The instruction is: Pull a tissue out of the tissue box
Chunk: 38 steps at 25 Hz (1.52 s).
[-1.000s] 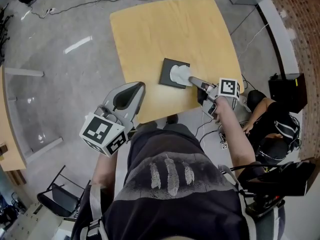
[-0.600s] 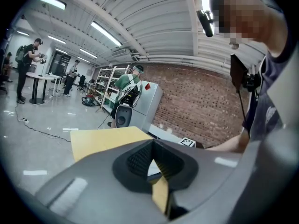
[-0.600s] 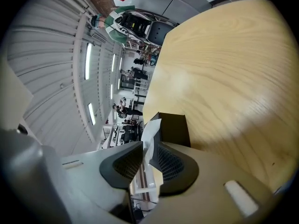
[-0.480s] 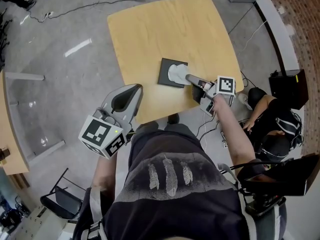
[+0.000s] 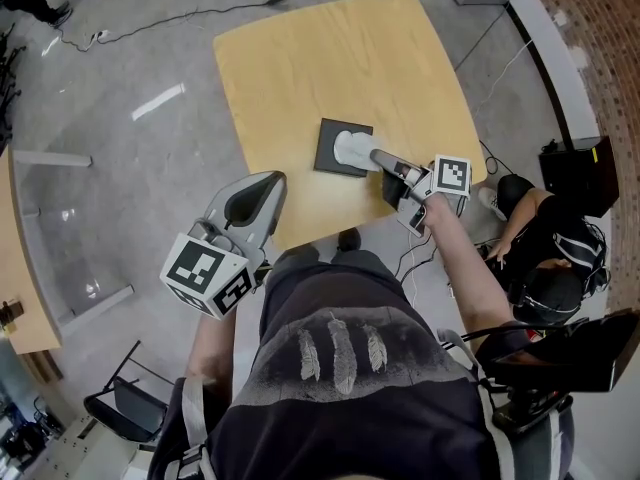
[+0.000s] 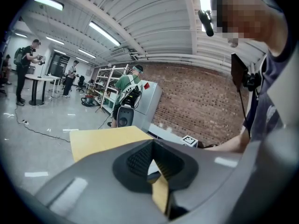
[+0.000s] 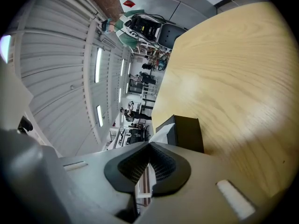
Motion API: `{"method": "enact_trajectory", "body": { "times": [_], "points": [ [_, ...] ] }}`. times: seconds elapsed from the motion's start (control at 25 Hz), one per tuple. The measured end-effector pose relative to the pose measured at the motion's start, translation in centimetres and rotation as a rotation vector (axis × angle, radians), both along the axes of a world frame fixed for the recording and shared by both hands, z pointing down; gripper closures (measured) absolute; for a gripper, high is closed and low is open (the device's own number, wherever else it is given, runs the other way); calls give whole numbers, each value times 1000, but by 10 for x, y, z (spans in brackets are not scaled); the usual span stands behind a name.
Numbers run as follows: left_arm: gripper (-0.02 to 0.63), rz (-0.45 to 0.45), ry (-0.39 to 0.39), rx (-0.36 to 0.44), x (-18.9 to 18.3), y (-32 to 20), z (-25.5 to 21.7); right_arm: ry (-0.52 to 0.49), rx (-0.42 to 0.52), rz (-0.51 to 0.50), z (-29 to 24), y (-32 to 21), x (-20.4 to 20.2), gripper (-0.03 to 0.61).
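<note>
A dark tissue box lies on the wooden table, near its front edge, and a white tissue sticks up out of its top. My right gripper reaches in from the right and is shut on that tissue. In the right gripper view the tissue is pinched at the tips of the right gripper, and the box sits just beyond. My left gripper hangs off the table's front left edge, shut and holding nothing. The left gripper view shows the left gripper pointing over the table.
A person crouches on the floor to the right of the table, next to a black case. Cables run across the grey floor behind the table. A chair stands at the lower left.
My right gripper's jaws have closed on the tissue and the gripper has risen slightly. The left gripper has stayed where it was.
</note>
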<state>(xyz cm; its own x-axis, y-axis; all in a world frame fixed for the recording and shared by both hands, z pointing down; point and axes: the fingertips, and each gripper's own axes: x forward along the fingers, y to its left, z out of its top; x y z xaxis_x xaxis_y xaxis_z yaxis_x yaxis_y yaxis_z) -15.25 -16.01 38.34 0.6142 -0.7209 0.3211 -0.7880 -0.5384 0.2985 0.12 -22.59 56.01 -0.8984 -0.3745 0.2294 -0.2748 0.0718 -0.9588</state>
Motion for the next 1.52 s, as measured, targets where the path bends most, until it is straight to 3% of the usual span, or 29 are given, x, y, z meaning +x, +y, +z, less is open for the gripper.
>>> {"method": "enact_trajectory", "body": {
  "times": [0.92,1.12,1.28,1.52],
  "points": [
    [611,-5,-6,4,-9,3,0,39,75,20,-13,-7,4,578],
    [611,12,-11,5,-4,1,-2,-30,51,38,-29,-4,-2,578],
    [611,30,-8,11,2,1,-4,20,53,27,-26,0,4,578],
    [611,41,-18,19,8,1,-9,-60,51,38,-42,2,0,578]
  ]
}}
